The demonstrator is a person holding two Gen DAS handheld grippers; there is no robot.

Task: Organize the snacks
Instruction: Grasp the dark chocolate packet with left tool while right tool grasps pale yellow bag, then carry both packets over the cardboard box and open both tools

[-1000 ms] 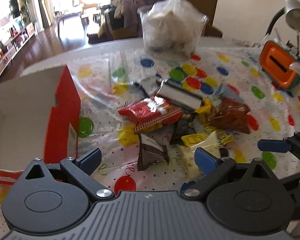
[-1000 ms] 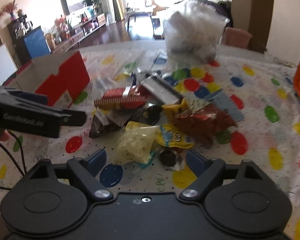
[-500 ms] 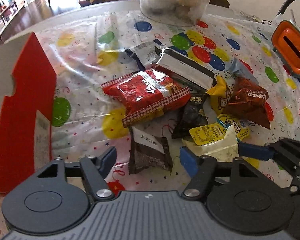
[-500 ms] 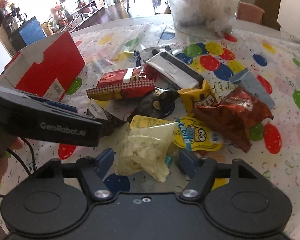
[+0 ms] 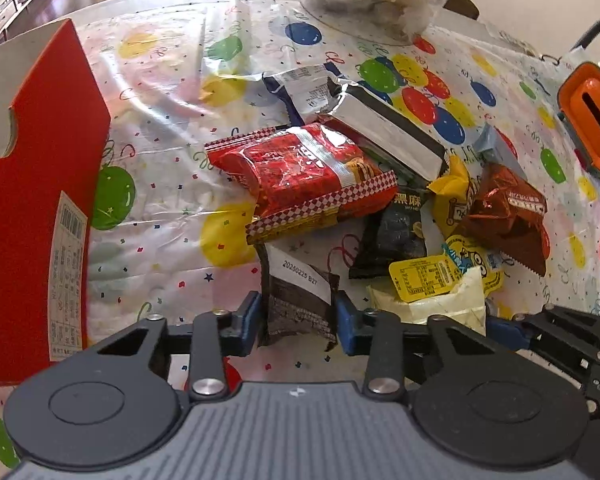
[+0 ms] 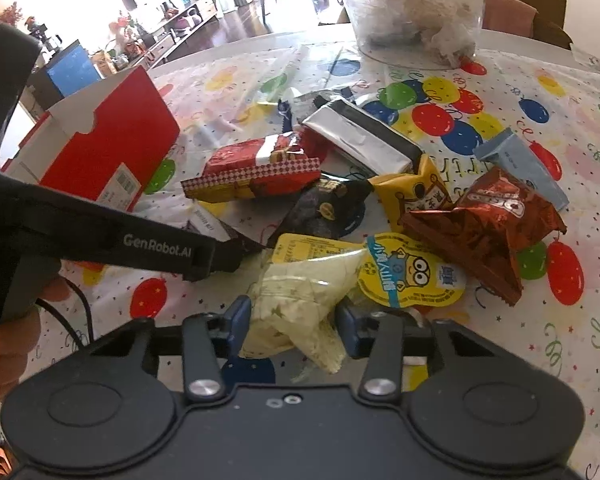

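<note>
Both grippers have just been closing, each with a packet between its jaws. Left gripper (image 5: 296, 316) pinches the dark brown packet (image 5: 300, 300) across its width, blue pads touching both side edges; right gripper (image 6: 292, 326) squeezes the pale yellow pouch (image 6: 300, 300) at its lower end. Both packets lie at the near edge of the snack pile, toward the near edge of the table (image 5: 160, 208), with the red box (image 5: 36, 184) standing open at the left side. Expect both items to be light. The brown packet looks flat and fairly stiff; hold it mid-body. The pouch appears soft, its film crumpling and likely slippery, and its contents may crush, so apply moderate pressure on the filled part, not the seam.
</note>
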